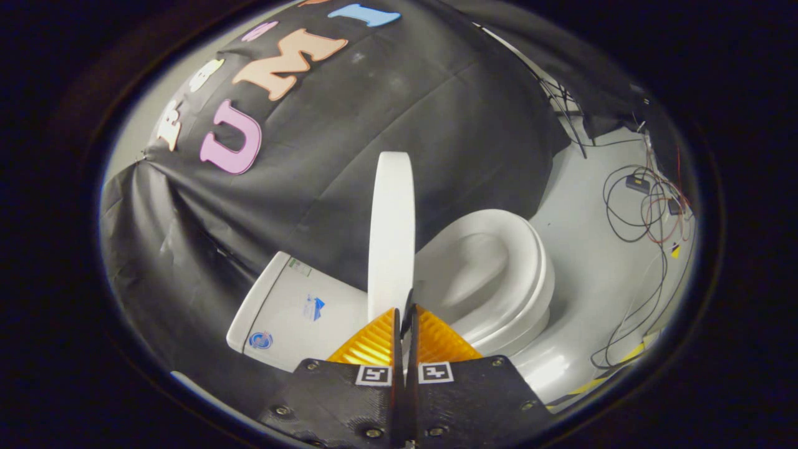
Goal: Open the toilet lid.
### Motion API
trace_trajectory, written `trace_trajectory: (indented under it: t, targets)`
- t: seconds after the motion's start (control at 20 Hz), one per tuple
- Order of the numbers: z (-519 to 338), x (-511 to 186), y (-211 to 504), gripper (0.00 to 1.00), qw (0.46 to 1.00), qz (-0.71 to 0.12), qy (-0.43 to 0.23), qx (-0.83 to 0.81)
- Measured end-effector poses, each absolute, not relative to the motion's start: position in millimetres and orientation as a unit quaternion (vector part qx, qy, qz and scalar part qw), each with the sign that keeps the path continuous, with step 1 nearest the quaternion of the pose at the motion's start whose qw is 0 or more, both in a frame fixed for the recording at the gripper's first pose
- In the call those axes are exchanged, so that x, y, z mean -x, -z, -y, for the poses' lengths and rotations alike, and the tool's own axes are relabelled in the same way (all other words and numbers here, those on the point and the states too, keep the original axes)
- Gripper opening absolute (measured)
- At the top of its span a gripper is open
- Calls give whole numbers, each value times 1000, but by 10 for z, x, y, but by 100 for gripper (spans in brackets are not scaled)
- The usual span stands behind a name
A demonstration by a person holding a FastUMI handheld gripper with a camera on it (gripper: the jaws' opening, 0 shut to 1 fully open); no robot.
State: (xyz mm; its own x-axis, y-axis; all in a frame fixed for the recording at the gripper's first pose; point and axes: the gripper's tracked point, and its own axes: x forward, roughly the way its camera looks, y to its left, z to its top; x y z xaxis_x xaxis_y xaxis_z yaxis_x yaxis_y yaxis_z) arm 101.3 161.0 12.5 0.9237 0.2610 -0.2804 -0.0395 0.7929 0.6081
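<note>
Gripper (404, 312) at bottom centre of the frame, fingers (374, 343) pressed nearly together, just a thin dark slit between them. Two square markers (435, 372) sit on the finger bodies, one each side of the slit. Whether the tips pinch the lid's edge or merely sit closed against it, cannot tell: the contact spot is hidden right at the tips.

Toilet lid (391, 231) directly ahead of the fingertips, centre of the frame. White, seen edge-on, standing upright as a tall narrow band that rises from the tips to the middle of the frame. Lid is raised, not lying on the seat.

Toilet seat and bowl (505, 274) just right of the lid, centre right. White oval ring, uncovered, bowl interior visible. The whole toilet looks tipped because of the camera's roll.

Tank (293, 308) left of the lid, lower left of centre. White box, a few small stickers on its face, too small to tell more.

Floor (592, 249) on the right side of the frame, pale grey. Loose cables (642, 206) in black and red lie tangled at upper right, with small dark boxes among them. A yellow strip (623, 362) runs along the floor at lower right.

Booth wall (405, 106) farthest back, black wrinkled cloth across the upper and left parts of the frame, behind tank and lid.
</note>
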Motion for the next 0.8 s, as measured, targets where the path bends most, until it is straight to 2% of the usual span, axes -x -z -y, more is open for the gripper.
trace_trajectory:
  t: [0.8]
  targets:
    - [-1920, -972, -487, 2, 950, -136, -135, -248]
